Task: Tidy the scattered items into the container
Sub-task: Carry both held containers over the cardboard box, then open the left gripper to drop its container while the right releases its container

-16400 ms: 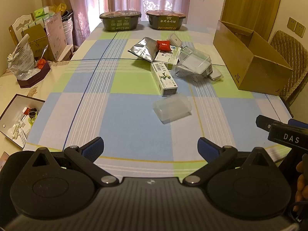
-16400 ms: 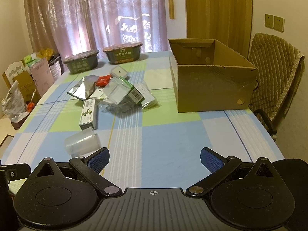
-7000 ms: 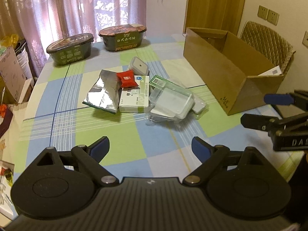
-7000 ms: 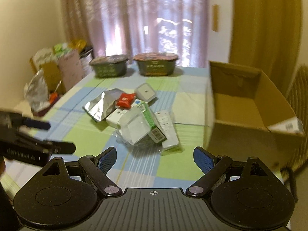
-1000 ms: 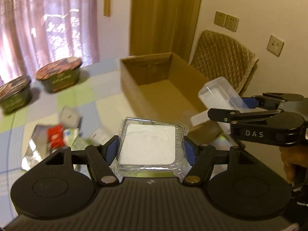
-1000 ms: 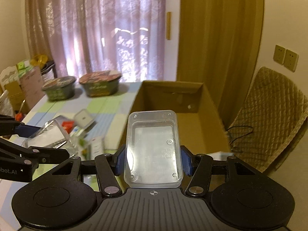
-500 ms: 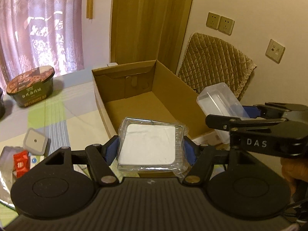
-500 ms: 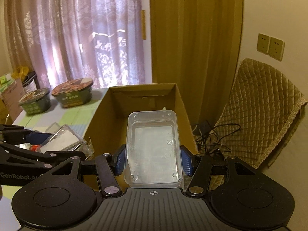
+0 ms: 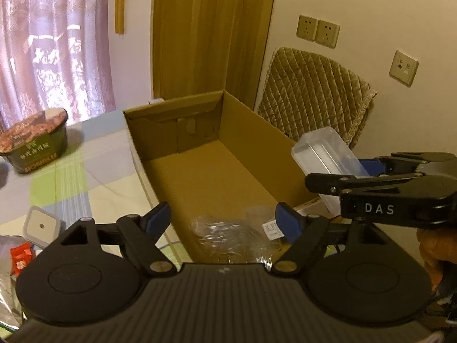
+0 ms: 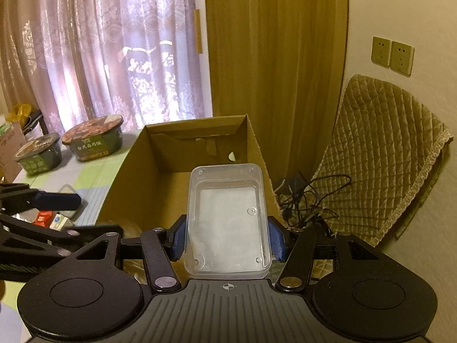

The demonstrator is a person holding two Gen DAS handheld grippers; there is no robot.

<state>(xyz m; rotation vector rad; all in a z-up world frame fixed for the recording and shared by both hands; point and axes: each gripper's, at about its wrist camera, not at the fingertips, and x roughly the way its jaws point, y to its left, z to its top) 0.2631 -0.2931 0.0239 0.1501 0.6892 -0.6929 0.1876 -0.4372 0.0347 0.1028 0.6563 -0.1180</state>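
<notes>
Since half a second ago the left claw point(image 9: 222, 220) has let go: its fingers stand apart and the wrapped packet point(image 9: 228, 235) lies inside the cardboard box point(image 9: 200, 177), at 6 o'clock. The right claw point(image 10: 227, 240) grips the clear tub point(image 10: 228, 220) above the box; releasing it comes next.

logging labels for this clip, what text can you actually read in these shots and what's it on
"DAS": on the right gripper, white letters on its black side.
"NONGLU", partly blurred: on the noodle bowl.
Chinese characters on the bowl: too blurred to read.
Small label in the cardboard box: too small.
</notes>
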